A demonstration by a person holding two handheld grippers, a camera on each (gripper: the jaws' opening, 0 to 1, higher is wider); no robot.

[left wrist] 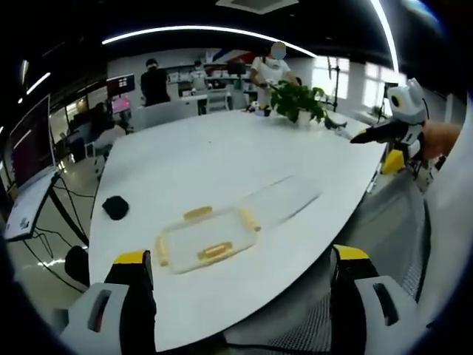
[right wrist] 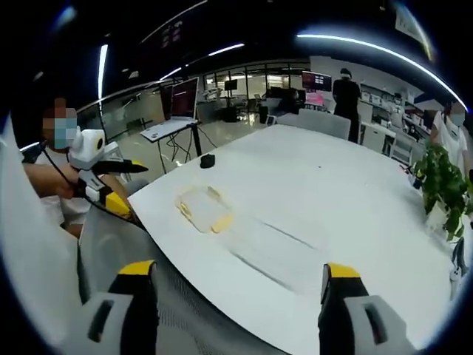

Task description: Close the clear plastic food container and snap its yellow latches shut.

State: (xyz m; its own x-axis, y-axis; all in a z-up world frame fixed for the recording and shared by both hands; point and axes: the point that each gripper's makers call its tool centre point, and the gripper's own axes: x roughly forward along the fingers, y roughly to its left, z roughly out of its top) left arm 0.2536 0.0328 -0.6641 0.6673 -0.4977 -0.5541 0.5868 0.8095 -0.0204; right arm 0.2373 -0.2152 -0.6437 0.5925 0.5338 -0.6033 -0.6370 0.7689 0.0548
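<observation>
Table: large white table [left wrist: 222, 163], rounded edge; carries every item listed below.
Container: clear plastic food container [left wrist: 203, 244] rests on the table, at 12 o'clock from the left gripper's jaws in the left gripper view; at 10 o'clock from the right gripper's jaws in the right gripper view [right wrist: 203, 209]. Nothing touches it.
Lid: clear lid [left wrist: 284, 198] lies flat on the table, touching the container on its 2 o'clock side in the left gripper view. The container is open.
Latches: yellow latches [left wrist: 214, 252] sit on the container's sides.
Plant: potted plant [left wrist: 299, 101] at the far table edge, well apart from the container.
Black object: small dark item [left wrist: 115, 207] at 10 o'clock from the container, left gripper view.
Left gripper: left gripper [left wrist: 240, 270] jaws spread wide, released, holding nothing; short of the container.
Right gripper: right gripper [right wrist: 236, 285] jaws spread wide, released, holding nothing; off the table edge.
</observation>
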